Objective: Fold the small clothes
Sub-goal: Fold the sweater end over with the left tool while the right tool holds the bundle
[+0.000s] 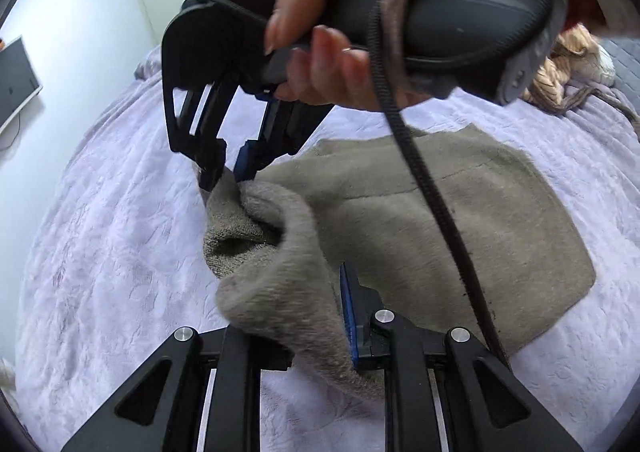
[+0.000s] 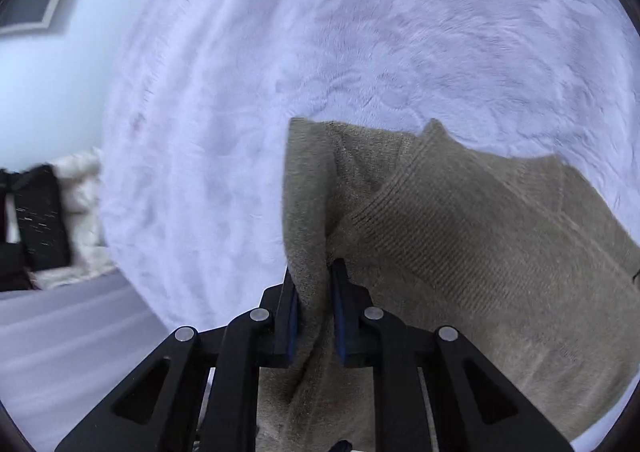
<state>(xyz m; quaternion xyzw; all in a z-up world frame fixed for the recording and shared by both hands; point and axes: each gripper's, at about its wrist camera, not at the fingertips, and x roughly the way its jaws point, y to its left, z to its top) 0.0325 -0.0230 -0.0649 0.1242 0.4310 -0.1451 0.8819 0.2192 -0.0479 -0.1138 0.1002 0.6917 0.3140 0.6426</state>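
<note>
On the bed, one edge of the grey garment is gripped by both grippers, jaws closed on cloth. It is held raised by the right gripper and the left gripper, probably for folding over.

The garment is a soft, matt grey-brown knit: fuzzy and napped on its outer face, finely ribbed where its underside shows in the right wrist view. The bed wears a pale lilac plush cover, velvety, with a faint embossed pattern. Both grippers are matt black plastic with small polished metal pins; the left gripper and right gripper carry blue ridged pads on their fingers. A braided black cable looks coarse and slightly glossy.
</note>
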